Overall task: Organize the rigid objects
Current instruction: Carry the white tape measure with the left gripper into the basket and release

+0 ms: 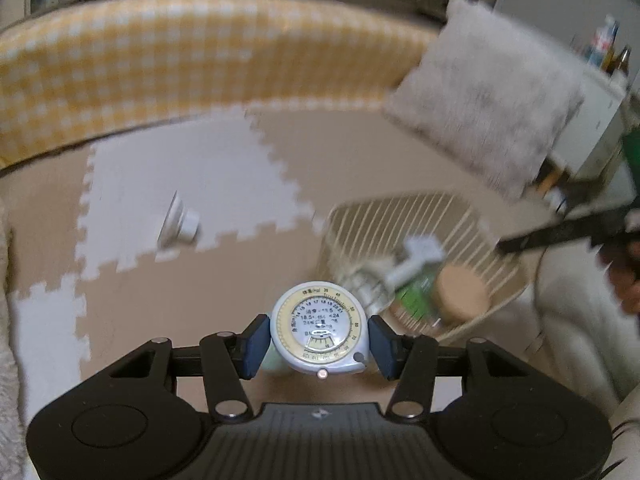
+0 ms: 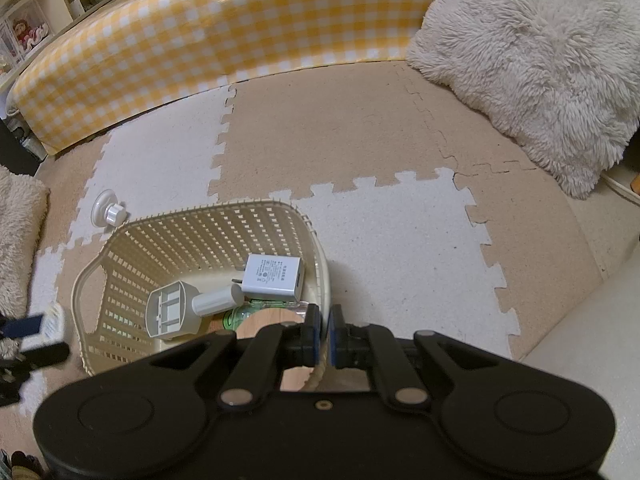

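My left gripper [image 1: 318, 340] is shut on a round tape measure [image 1: 318, 326] with a pale blue case and a yellow-ringed dial, held by its sides above the mat. A cream slatted basket [image 2: 200, 210] stands on the floor, to the right of the tape measure in the left wrist view. My right gripper [image 2: 325, 332] is shut on the basket's near rim. In the basket lie a white charger [image 2: 272, 276], a grey plastic holder [image 2: 172, 312] and a green jar with a cork lid [image 2: 260, 322]. A white suction-cup hook [image 2: 108, 210] lies on the mat left of the basket.
The floor is beige and white puzzle mats [image 2: 360, 140]. A yellow checked cushion wall [image 2: 224, 28] runs along the back. A fluffy pillow [image 2: 532, 68] leans at the right, and another fluffy cushion [image 2: 16, 232] lies at the left edge.
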`<state>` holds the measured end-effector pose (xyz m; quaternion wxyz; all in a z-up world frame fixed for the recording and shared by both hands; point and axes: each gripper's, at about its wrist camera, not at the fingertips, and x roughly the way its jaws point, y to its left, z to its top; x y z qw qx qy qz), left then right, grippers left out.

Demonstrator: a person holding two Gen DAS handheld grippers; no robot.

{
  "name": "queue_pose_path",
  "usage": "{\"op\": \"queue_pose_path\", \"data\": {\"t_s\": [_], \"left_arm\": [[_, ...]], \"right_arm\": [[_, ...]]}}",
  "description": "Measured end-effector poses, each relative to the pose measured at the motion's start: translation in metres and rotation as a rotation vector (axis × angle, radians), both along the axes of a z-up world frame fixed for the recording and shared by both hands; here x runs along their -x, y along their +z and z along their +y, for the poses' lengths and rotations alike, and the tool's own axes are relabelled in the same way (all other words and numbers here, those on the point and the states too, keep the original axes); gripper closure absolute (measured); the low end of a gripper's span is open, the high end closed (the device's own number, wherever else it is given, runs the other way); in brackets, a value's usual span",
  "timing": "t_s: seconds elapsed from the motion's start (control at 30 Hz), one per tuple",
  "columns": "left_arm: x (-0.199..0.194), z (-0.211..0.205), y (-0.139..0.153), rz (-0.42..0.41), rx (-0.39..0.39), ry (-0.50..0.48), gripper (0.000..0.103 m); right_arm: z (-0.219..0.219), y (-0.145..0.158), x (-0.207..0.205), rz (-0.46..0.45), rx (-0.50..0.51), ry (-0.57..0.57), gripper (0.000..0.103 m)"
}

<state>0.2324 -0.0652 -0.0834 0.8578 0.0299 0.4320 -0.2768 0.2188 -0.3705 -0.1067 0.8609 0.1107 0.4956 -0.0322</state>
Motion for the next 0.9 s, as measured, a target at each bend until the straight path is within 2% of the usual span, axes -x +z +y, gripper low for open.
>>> {"op": "queue_pose_path", "data": {"t_s": [0.17,0.3,0.5,0.63,0.8,0.9], "left_arm": [[0.007,-0.014,0.017,-0.043,0.092,-0.001,0.049],[0.008,-0.037,0.019,-0.032,0.129,-0.036,0.049],[0.007,-0.071,0.003,0.01,0.095,-0.063,0.049],[0.006,-0.089,-0.01,0.016,0.043,-0.094,0.049],[0.003,-0.102,-0.023,0.029,-0.008,-0.107,0.049],[0.002,-0.107,-0.029,0.032,-0.008,-0.118,0.049]], "right_arm": [[0.001,0.0,0.0,0.001,0.003,0.002,0.098],[0.002,0.001,0.0,0.003,0.009,0.004,0.098],[0.002,0.001,0.0,0.003,0.009,0.004,0.098],[0.002,0.001,0.001,0.003,0.01,0.005,0.098],[0.002,0.001,0.001,0.003,0.01,0.005,0.098],[0.002,0.001,0.001,0.003,0.011,0.006,0.098]]}}
